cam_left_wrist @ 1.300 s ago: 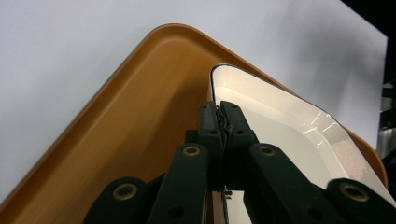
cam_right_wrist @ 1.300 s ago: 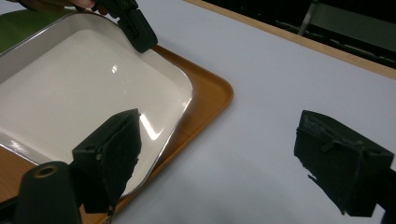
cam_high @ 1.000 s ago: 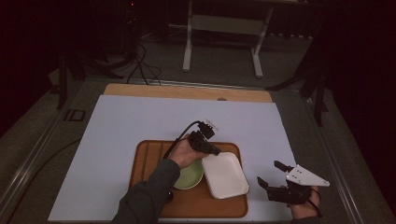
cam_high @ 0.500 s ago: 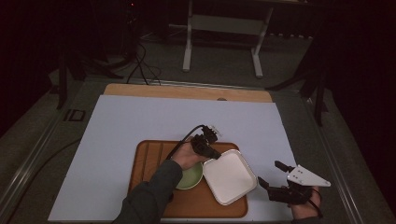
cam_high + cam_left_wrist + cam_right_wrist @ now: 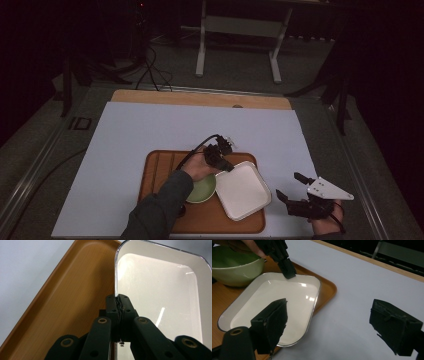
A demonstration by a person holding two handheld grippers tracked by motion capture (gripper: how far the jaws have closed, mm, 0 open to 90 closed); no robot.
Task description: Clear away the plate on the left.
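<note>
- High view: the left gripper (image 5: 223,161) is pinching the far-left rim of the white square plate (image 5: 244,190), which is lying on the right half of the wooden tray (image 5: 160,172) beside the green bowl (image 5: 201,189); the plate's near-right corner is overhanging the tray's right edge, so a further swing could be tipping it onto the white table (image 5: 125,140).
- Left gripper view: the jaws are clenching on the thin rim (image 5: 116,277) alone; so slight a hold could be slipping under the plate's weight.
- Right gripper view: the right gripper (image 5: 329,322) is hanging released, jaws wide, near the plate's (image 5: 274,305) corner; closing in carelessly could be knocking it.
</note>
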